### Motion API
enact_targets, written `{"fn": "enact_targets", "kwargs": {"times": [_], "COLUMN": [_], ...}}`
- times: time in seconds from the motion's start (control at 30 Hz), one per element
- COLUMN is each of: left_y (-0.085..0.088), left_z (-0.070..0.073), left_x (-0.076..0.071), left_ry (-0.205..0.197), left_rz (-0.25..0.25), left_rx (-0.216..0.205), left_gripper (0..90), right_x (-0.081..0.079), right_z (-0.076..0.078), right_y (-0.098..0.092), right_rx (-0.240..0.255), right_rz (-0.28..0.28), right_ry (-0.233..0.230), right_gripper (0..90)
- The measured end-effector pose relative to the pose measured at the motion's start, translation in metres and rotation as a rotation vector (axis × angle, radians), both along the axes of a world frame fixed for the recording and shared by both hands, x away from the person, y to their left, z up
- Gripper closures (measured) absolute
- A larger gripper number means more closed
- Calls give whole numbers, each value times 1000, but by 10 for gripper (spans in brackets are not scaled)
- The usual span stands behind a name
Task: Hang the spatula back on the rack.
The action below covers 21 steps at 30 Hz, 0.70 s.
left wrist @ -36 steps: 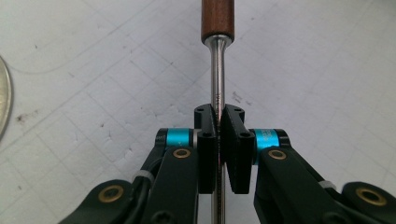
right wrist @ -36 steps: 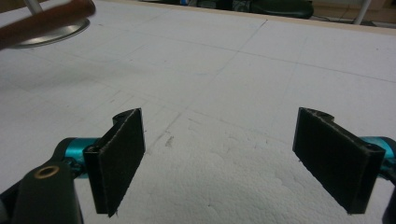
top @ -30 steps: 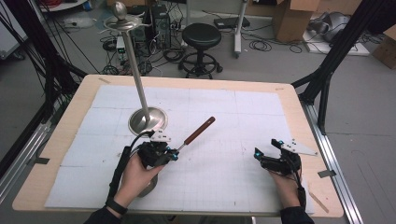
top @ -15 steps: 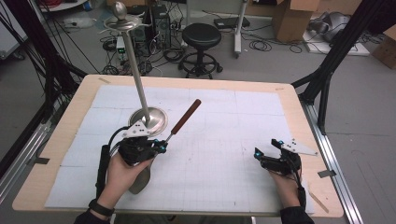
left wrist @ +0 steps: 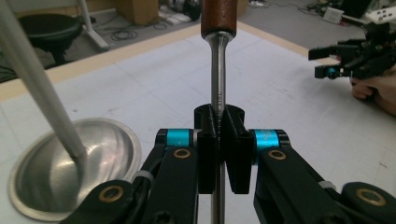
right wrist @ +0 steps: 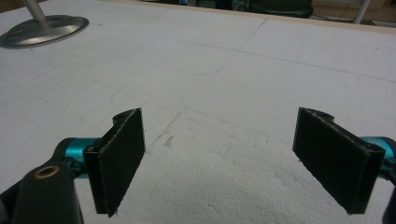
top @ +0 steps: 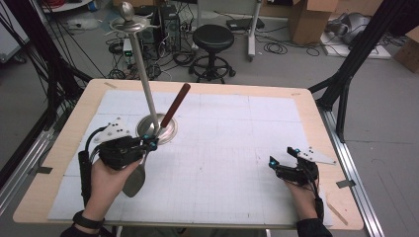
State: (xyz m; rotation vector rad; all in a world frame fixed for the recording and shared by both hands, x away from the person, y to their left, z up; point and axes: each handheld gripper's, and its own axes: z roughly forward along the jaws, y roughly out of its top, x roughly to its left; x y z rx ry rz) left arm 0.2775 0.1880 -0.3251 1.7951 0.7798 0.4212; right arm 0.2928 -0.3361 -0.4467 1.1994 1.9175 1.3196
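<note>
While the left tongs (top: 149, 143) pinch the metal shank of a spatula (top: 170, 109), their black pads press on it from both sides, as the left gripper view shows (left wrist: 218, 135).

Item one: spatula. Reddish-brown wooden handle (left wrist: 219, 16) pointing up and away from the person, tilted; steel shank running down between the pads; flat metal blade (top: 134, 178) hanging below the left hand (top: 106, 177), above the white mat. The tool is off the table, carried just beside the stand.

Item two: stand. Round, dished metal base (top: 158, 129) resting on the mat at the table's left half, with a slim pole (top: 143, 74) rising from it at a slight lean to a small disc and knob at the top (top: 127, 17). In the left gripper view the base (left wrist: 51, 172) lies to the left of the pads, near but apart from the spatula.

Item three: right tongs (top: 277, 164). Spread wide, nothing between the two pads (right wrist: 119, 158), held low over the mat at the table's right near corner, well apart from the spatula and the stand.

Item four: table (top: 316, 123). Pale wooden rim, white gridded mat (top: 237, 163) over most of its top.
</note>
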Motion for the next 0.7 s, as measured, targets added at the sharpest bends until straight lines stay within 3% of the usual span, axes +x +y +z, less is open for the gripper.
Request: {"fn": "enact_targets", "kwargs": {"times": [0.17, 0.2, 0.37, 0.43, 0.7], "left_y": [12, 19, 32, 44, 69], "left_z": [9, 14, 23, 30, 38], "left_x": [-4, -7, -11, -12, -13], "left_ry": [-49, -79, -132, -165, -210], "left_rz": [29, 41, 69, 82, 117], "left_rx": [-31, -44, -69, -98, -141], "left_gripper": [844, 844, 844, 844, 844], "right_x": [0, 0, 0, 0, 0], "right_z": [0, 0, 0, 0, 0], "right_y": [0, 0, 0, 0, 0], "right_rx": [1, 0, 0, 1, -1], "right_rz": [0, 0, 1, 1, 1], "right_ry": [0, 1, 1, 2, 4], "right_gripper": [162, 162, 162, 163, 163]}}
